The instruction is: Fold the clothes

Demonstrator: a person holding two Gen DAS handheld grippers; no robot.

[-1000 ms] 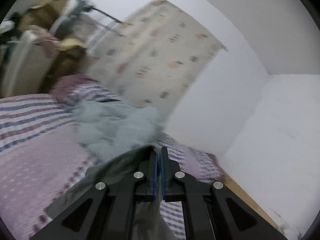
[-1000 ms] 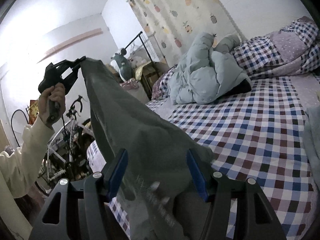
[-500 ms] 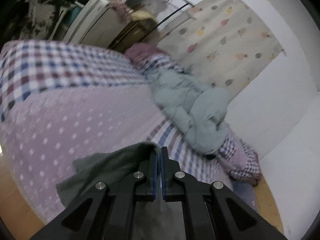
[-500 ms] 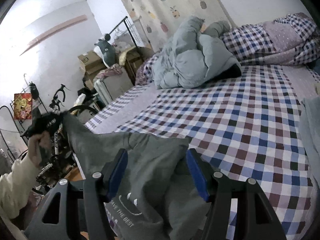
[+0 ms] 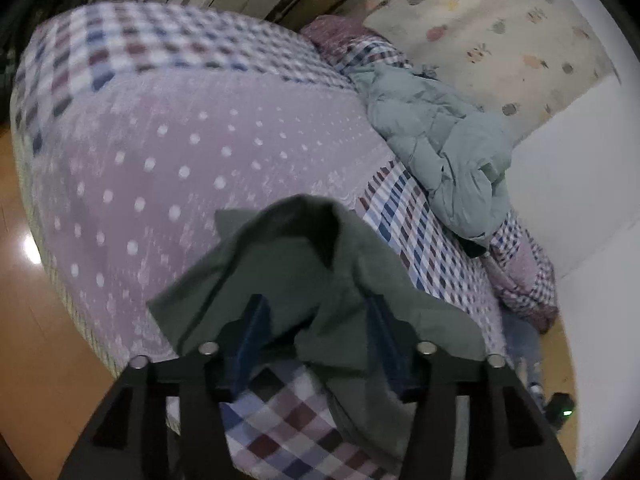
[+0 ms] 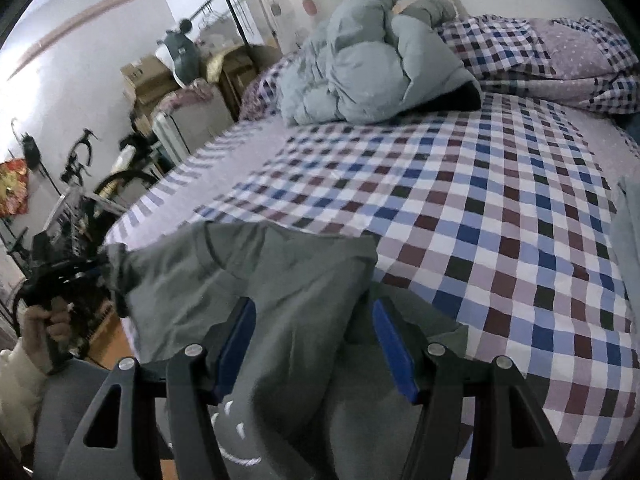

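In the right wrist view, at the far left, a hand (image 6: 48, 322) with a cream sleeve holds the left claw (image 6: 86, 270) at the edge of the bed, and one end of the grey-green garment (image 6: 256, 280) lies at its tips. Behind it stand a bicycle (image 6: 86, 168), cardboard boxes (image 6: 146, 80) and a clothes rack (image 6: 228, 12) along the wall, well apart from the bed. The garment lies spread on the near left part of the bed (image 6: 500, 208), from the left claw to the right claw (image 6: 316, 342). The right claw stands wide, its blue pads on both sides of a raised fold of the cloth, and I cannot tell whether they press on it. Farther on the checked cover, a pale blue puffy jacket (image 6: 360, 68) lies in a heap, and to the right of it a crumpled checked quilt (image 6: 560, 56). In the left wrist view, the left claw (image 5: 316, 328) is opening; the garment (image 5: 304, 264) lies loosely between its blue pads and drapes over the right one, which hides part of the bed behind. Right of it the same jacket (image 5: 440, 152) lies near the fruit-printed curtain (image 5: 500, 28).
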